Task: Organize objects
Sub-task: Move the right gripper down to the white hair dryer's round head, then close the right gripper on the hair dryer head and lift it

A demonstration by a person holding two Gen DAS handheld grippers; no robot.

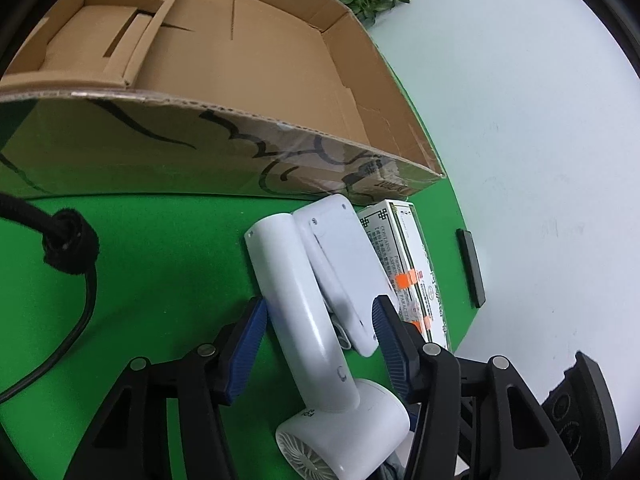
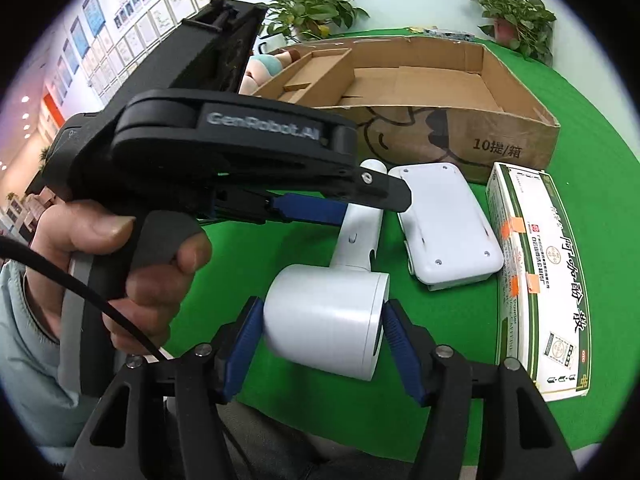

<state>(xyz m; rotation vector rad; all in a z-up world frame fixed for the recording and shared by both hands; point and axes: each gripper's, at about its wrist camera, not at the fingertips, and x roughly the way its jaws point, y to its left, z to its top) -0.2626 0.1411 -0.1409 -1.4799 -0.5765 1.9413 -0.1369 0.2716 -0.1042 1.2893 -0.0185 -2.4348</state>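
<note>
1. Right now both tools are set around one thing: the white fan point(image 2: 344, 280) lies on the green mat point(image 2: 280, 252), just in front of the cardboard box point(image 2: 420, 92).
2. Left gripper point(image 1: 318, 312) straddles the fan's handle; its blue pads point(image 1: 250, 332) stand spread, and its right pad also has the flat white case point(image 1: 344, 268) inside the gap. Shift left or narrow the reach so only the handle is caught.
3. Right gripper point(image 2: 322, 318) brackets the fan's round head, jaws spread with each pad right at the shell. I cannot tell whether they touch yet; probably not pinching.
4. Close the right gripper squarely on the drum's sides. That smooth, curved plastic will likely slip if squeezed off-centre, so keep the pads level with its middle.
5. One grip should do. If both close, lift together, or the handle joint may twist.
6. Mind the neighbours: the case lies against the handle, and the green-and-white carton point(image 2: 536, 272) sits just beside the case. Lift straight up before travelling so neither is dragged.
7. Carry the fan over the box's near wall and lower it into the large open compartment, which shows bare cardboard.
8. Watch the left tool's black cable point(image 1: 76, 320) on the mat; keep it out of the path.
</note>
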